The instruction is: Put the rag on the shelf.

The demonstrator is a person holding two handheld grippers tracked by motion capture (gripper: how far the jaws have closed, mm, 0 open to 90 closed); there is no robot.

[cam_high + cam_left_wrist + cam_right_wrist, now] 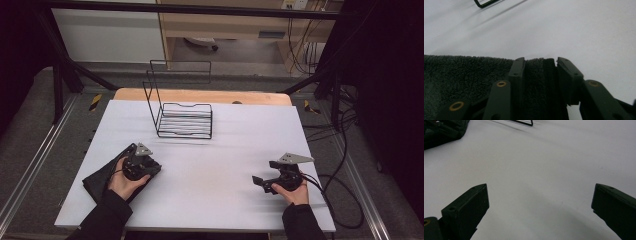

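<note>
A dark grey terry towel [102, 180] lies folded at the left front of the white table [215, 160]. My left gripper [149, 168] rests on the towel's right end. In the left gripper view its jaws [540, 66] stand close together with the towel's [469, 72] folded edge filling the gap, and both pads touch the cloth. My right gripper [260, 182] is held at the right front, pointing left. Its jaws [540, 202] are wide open over bare table, with nothing between them.
A black wire rack [185, 120] stands upright at the back middle of the table, and its corner shows in both gripper views [484, 3] [521, 122]. A cable [345, 200] trails off the right edge. Metal frame rails run along both sides.
</note>
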